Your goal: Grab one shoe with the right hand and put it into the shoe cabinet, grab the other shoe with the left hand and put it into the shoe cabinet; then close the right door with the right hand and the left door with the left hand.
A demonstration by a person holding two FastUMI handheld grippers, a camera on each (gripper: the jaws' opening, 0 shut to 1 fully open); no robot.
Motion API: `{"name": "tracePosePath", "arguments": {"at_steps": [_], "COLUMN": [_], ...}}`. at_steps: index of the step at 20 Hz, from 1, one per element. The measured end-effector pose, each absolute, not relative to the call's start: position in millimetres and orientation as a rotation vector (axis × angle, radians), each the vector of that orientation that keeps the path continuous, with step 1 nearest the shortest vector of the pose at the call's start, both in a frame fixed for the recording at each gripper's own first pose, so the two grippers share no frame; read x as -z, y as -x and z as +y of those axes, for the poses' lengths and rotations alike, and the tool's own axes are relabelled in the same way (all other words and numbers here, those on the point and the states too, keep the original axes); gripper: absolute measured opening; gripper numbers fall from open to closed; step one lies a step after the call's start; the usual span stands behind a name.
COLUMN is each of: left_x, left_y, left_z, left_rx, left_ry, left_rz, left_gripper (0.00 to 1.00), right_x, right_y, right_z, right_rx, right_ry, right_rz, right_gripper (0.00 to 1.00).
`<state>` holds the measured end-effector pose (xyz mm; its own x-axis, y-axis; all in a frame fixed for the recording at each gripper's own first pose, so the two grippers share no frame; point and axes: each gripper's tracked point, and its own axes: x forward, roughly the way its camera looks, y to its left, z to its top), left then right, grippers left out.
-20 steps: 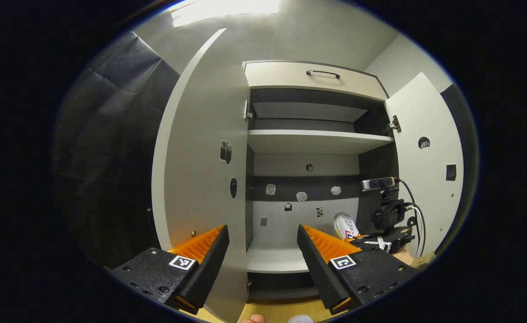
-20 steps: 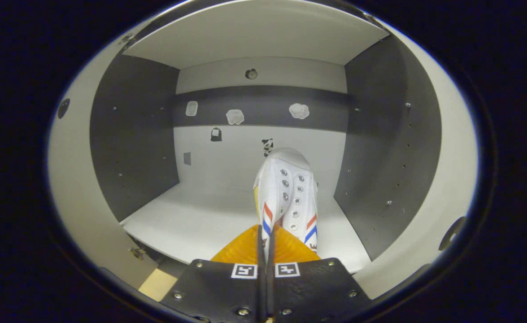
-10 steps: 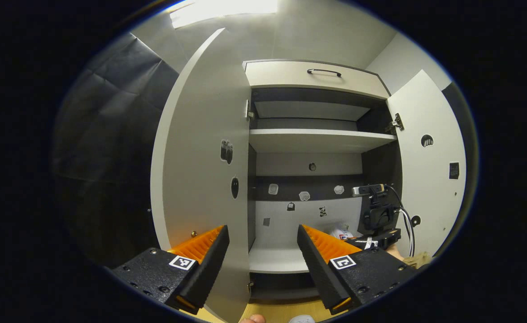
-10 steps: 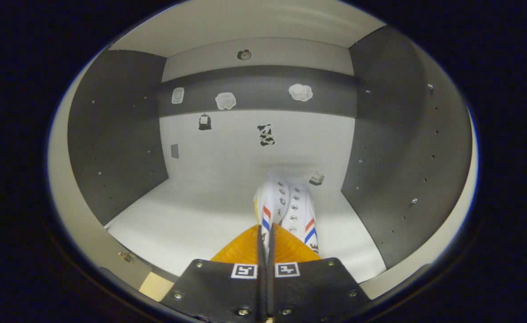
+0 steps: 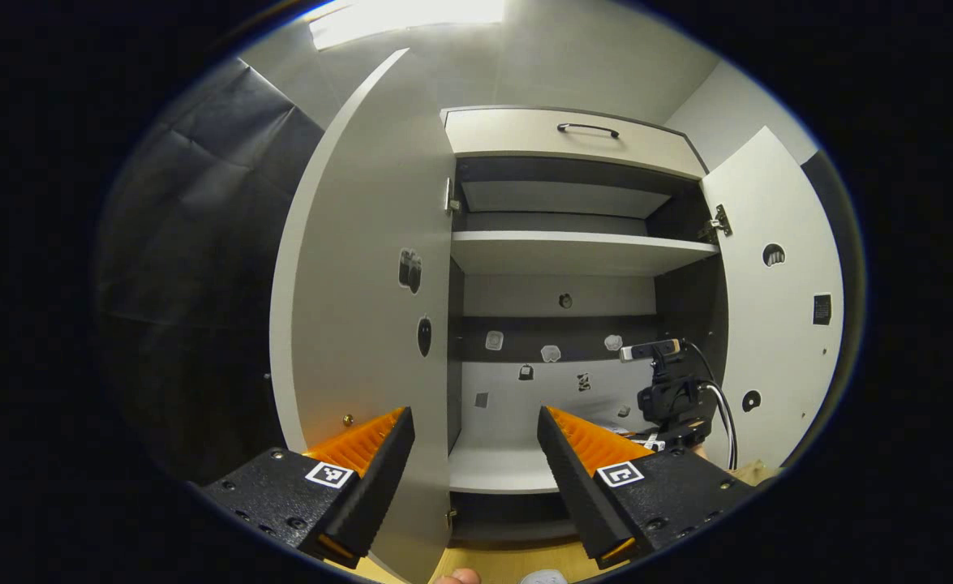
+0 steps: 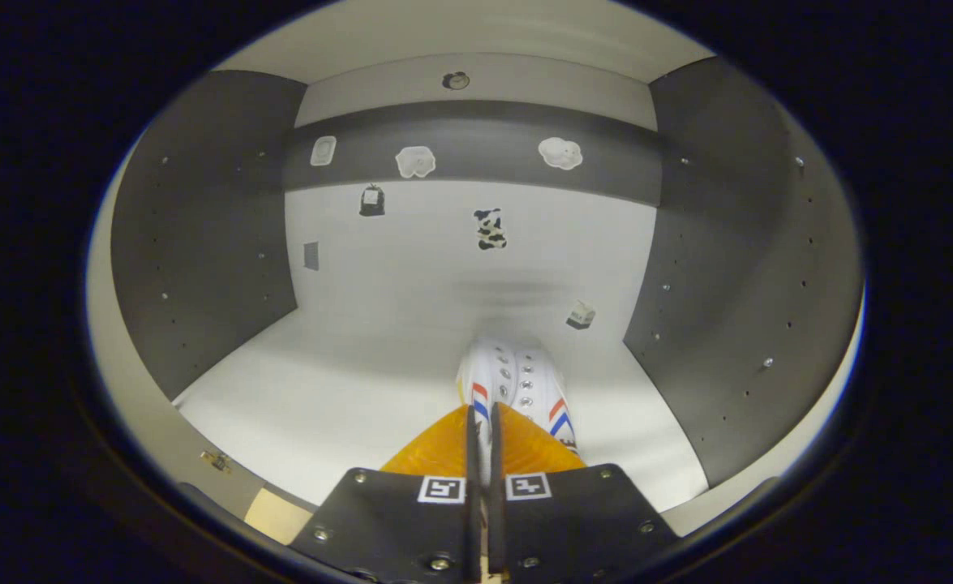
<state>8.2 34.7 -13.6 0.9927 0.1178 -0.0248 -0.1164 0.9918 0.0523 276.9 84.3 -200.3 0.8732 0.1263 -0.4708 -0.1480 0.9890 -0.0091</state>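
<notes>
A: Right tool (image 6: 482,422)?
B: Fingers nearly together, pinching the rear of the white shoe (image 6: 517,381), red and blue stripes on its side. Toe points at the back wall

A: Where does the shoe sit?
B: Inside the shoe cabinet (image 6: 216,243), low over the bottom shelf (image 6: 338,397), right of its middle. Contact with the shelf: cannot tell

A: Left tool (image 5: 476,438)?
B: Spread wide, holding nothing, outside the cabinet facing the opening

A: Beyond it?
B: Left door (image 5: 362,268) open just past the left finger, right door (image 5: 776,292) open at far right. Right tool seen from here at the lower compartment's right side. Upper shelf (image 5: 581,251) bare, drawer with a handle (image 5: 588,128) on top
</notes>
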Motion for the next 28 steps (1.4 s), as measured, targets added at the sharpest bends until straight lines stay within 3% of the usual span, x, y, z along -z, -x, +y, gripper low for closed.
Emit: {"name": "tracePosePath", "arguments": {"at_steps": [3, 11, 12, 19, 24, 28], "left_x": [17.9, 72.4, 85.9, 219.3, 335.3, 387.5], "left_y": [-8.6, -11.0, -9.9, 13.4, 54.7, 101.2], "left_z": [30.4, -11.2, -17.6, -48.7, -59.8, -64.8], "left_rx": [-0.108, 0.005, 0.021, 0.108, 0.175, 0.212], "left_ry": [-0.053, -0.022, -0.012, 0.051, 0.015, -0.005], "left_rz": [0.037, 0.162, 0.195, 0.509, 0.809, 1.024], "left_gripper": [0.94, 0.95, 0.92, 0.96, 0.97, 0.98], "right_x": [181.1, 74.8, 63.8, 2.1, -23.2, -30.6], "right_y": [-273.3, -205.9, -193.6, -110.7, -73.7, -53.0], "right_z": [81.2, 64.0, 61.4, 34.4, 15.1, 5.7], "right_rx": [-0.139, -0.144, -0.147, -0.126, -0.1, -0.081], "right_ry": [0.033, 0.009, 0.0, -0.037, -0.015, 0.0], "right_rz": [0.44, 0.199, 0.181, 0.061, 0.022, 0.002], "right_gripper": [0.14, 0.14, 0.14, 0.14, 0.14, 0.14]}}
